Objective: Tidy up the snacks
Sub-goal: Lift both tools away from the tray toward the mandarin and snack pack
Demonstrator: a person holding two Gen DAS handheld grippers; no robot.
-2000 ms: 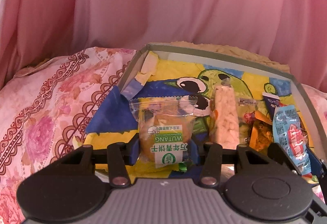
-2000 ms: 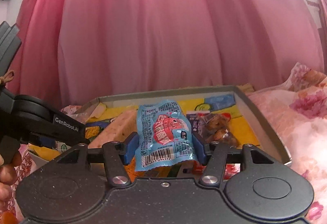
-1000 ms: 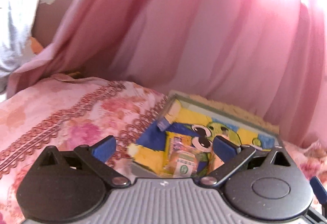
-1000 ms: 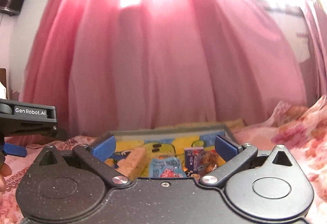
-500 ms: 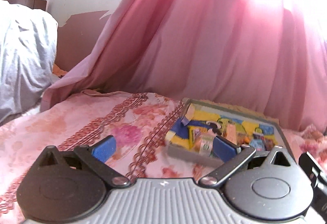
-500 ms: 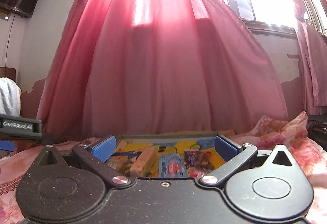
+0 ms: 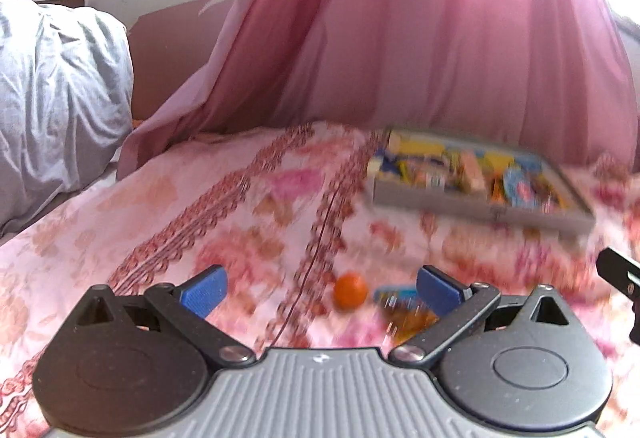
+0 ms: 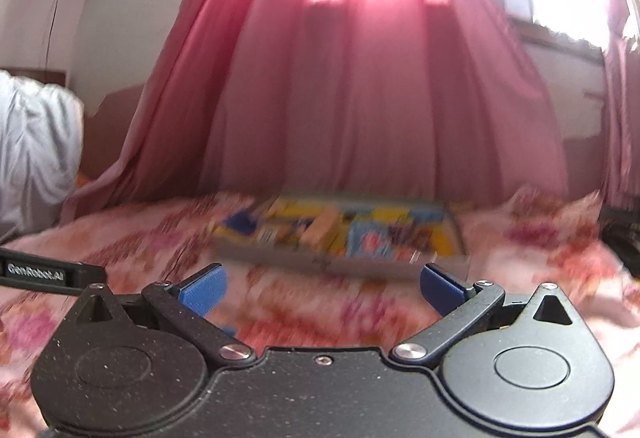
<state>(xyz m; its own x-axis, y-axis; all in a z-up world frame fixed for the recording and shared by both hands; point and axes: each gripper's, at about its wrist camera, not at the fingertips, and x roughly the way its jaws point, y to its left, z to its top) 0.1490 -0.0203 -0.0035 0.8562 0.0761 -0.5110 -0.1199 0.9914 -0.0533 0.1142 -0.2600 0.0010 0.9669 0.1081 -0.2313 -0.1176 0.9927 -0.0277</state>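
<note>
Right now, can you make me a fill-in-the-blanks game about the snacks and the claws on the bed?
1. Both the left claw and the right claw are ____ and hold nothing.
2. The small round thing on the bedspread is coloured ____.
3. The tray already has ____ lying in it.
4. The curtain behind the tray is coloured ____.

Missing words: open; orange; snacks; pink

Bedspread (image 7: 240,206): pale pink with rose-red floral print and scalloped braid bands. Curtain (image 7: 400,50): plain pink, backlit. Tray (image 7: 472,204): grey wall, yellow-and-blue cartoon-printed floor. Round snack (image 7: 350,290): orange. Packet (image 7: 394,294) beside it: blue and amber. Gripper pads (image 7: 204,288): blue, on black arms. Bedding (image 7: 52,86) at left: light grey-blue.
</note>
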